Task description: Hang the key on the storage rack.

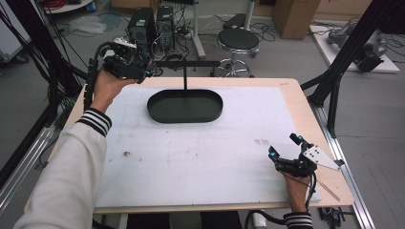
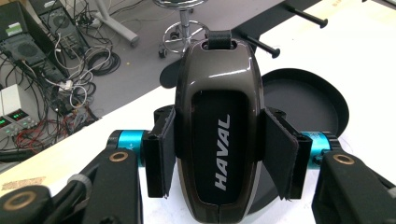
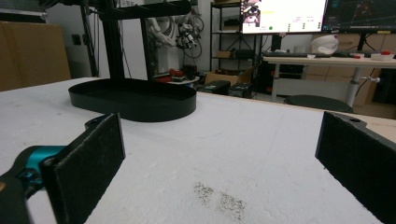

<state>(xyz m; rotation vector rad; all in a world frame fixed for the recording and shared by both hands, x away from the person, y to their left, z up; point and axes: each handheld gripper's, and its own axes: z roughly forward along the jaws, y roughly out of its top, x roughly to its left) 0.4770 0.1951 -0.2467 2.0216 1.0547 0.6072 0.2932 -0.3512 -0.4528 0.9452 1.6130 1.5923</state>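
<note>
Beyond the tabletop's far edge I see a grey floor (image 1: 286,57) with a round black stool (image 1: 238,40), two computer towers (image 1: 150,24) and tangled cables (image 2: 100,60). Cardboard boxes (image 1: 296,16) stand past the far right corner. In the right gripper view, lit monitors (image 3: 285,16) hang above a desk (image 3: 317,60).

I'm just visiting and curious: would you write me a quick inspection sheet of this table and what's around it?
Surface: white table sheet, a few dark smudges.
Job's things: brown HAVAL key fob; black oval tray with a T-shaped stand.
Clutter: nothing seen on the sheet.
Grippers: left hand-held gripper shut on the key fob, raised at the table's far left; right hand-held gripper open, low over the sheet.
Cables: tangled wires on the floor.
Surroundings: stool, computer towers, monitors.
</note>
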